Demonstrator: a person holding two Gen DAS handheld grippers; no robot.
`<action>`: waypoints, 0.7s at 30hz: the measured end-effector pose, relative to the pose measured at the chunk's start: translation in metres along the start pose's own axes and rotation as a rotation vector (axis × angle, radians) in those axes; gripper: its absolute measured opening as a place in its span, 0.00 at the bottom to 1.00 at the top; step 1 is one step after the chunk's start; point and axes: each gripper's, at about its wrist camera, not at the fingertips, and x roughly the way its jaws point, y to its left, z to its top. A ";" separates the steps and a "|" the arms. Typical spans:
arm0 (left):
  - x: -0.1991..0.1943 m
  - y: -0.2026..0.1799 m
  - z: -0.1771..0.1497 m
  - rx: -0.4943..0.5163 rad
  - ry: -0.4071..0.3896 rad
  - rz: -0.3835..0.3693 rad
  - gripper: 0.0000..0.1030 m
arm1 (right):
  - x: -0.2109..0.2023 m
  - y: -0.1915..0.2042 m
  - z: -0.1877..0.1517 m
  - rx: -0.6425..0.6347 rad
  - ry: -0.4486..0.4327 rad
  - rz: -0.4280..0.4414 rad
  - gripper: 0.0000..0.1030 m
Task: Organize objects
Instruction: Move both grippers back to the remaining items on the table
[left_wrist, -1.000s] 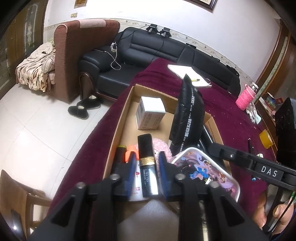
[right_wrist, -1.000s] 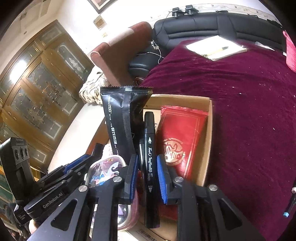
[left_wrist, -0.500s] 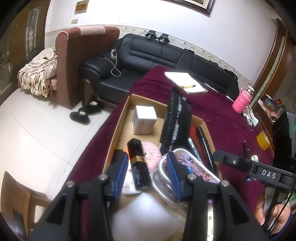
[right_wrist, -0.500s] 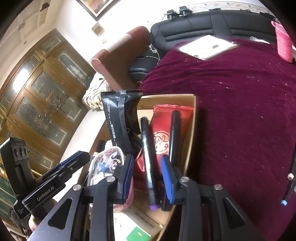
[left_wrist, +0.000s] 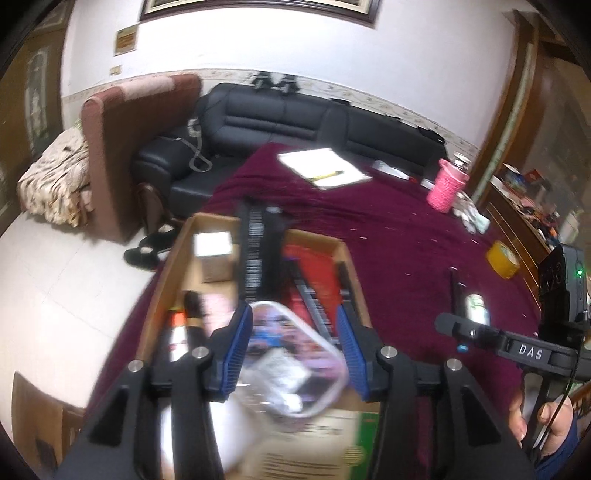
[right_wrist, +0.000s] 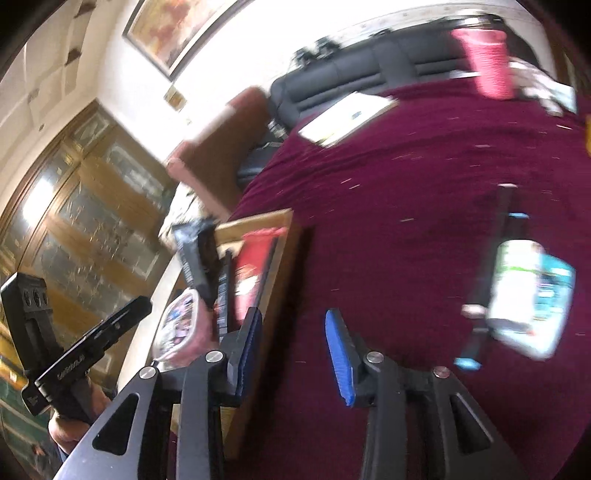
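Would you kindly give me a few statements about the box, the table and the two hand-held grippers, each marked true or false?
1. The left hand-held gripper is open, nothing pinched. True; its jaws have just been opening.
2. The right hand-held gripper grips a black marker. False: it is open and empty above the maroon tablecloth.
3. A red packet lies in the cardboard box. True.
4. The pink cup stands inside the box. False: it stands on the tablecloth, far from the box.
5. The yellow tape roll lies on the tablecloth. True.
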 end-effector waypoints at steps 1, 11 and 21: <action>0.001 -0.013 0.000 0.022 0.004 -0.016 0.46 | -0.010 -0.013 0.001 0.019 -0.021 -0.011 0.43; 0.053 -0.146 -0.003 0.225 0.117 -0.139 0.46 | -0.075 -0.137 0.011 0.257 -0.211 -0.135 0.49; 0.173 -0.249 0.009 0.378 0.303 -0.174 0.45 | -0.091 -0.159 0.013 0.372 -0.240 -0.072 0.50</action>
